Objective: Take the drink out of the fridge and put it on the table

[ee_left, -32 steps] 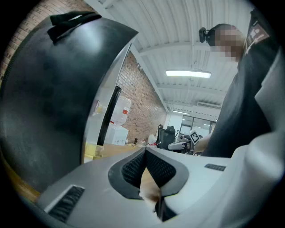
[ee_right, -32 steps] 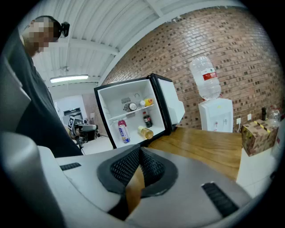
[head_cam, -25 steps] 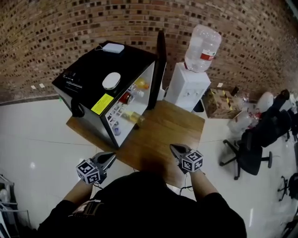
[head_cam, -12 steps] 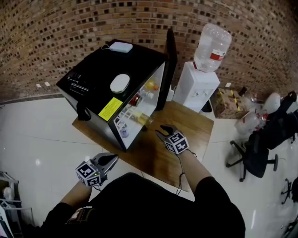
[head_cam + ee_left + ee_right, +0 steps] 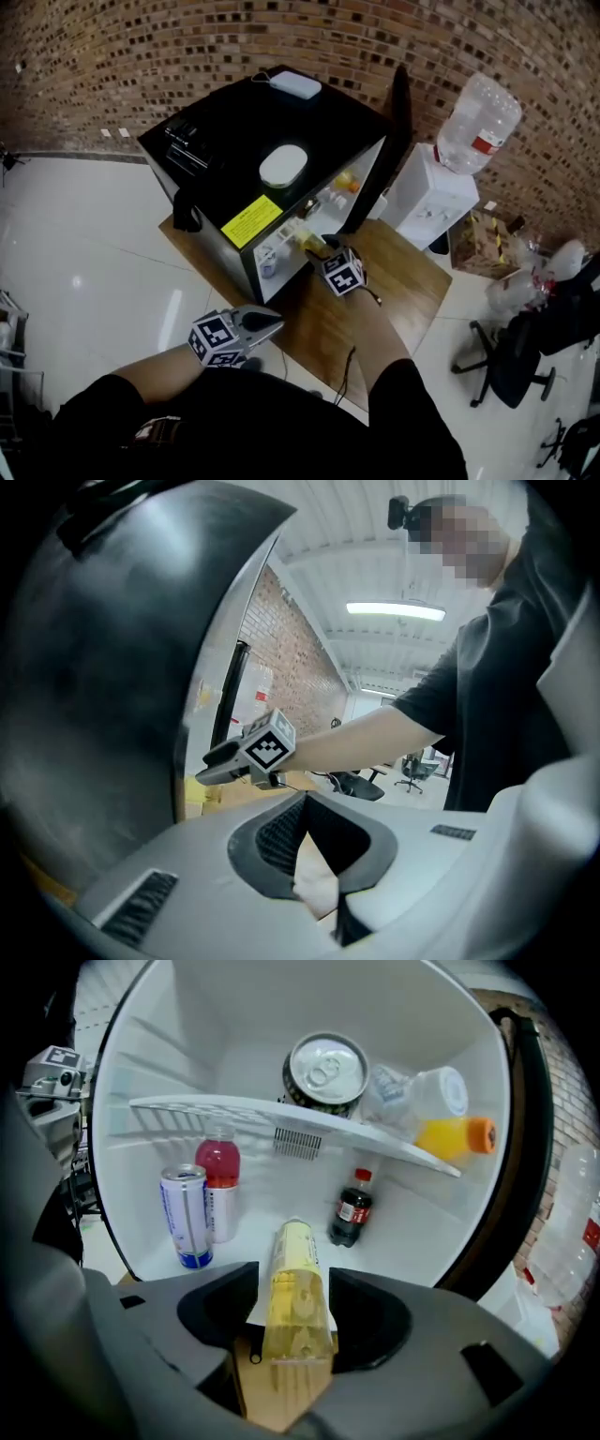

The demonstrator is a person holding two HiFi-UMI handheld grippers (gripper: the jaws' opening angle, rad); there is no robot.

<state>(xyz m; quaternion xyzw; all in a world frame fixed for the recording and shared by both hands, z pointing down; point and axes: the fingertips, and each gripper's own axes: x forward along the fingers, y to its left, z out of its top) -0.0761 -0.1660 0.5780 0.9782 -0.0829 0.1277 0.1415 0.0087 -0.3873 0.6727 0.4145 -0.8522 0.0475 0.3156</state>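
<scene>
A black mini fridge point(image 5: 234, 159) stands on the wooden table point(image 5: 403, 300) with its door point(image 5: 401, 103) swung open. A yellow drink bottle point(image 5: 295, 1288) lies on its side at the fridge's front lip, neck pointing inward. My right gripper point(image 5: 292, 1314) reaches to the fridge mouth point(image 5: 317, 246); its jaws are opening and flank the bottle's base without pressing it. Inside stand a blue-and-white can point(image 5: 186, 1215), a red drink point(image 5: 217, 1180) and a small cola bottle point(image 5: 352, 1211). My left gripper point(image 5: 272, 323) hangs shut and empty near my body.
On the fridge's shelf point(image 5: 281, 1112) lie a can point(image 5: 325, 1071) and an orange-capped bottle point(image 5: 450, 1136). A water dispenser point(image 5: 441, 192) stands right of the fridge, and an office chair point(image 5: 516, 361) further right. A white round object point(image 5: 283, 166) rests on the fridge top.
My right gripper has travelled from the table's near edge up to the fridge opening, and its jaws have spread around the yellow bottle. The left gripper has stayed low by my body.
</scene>
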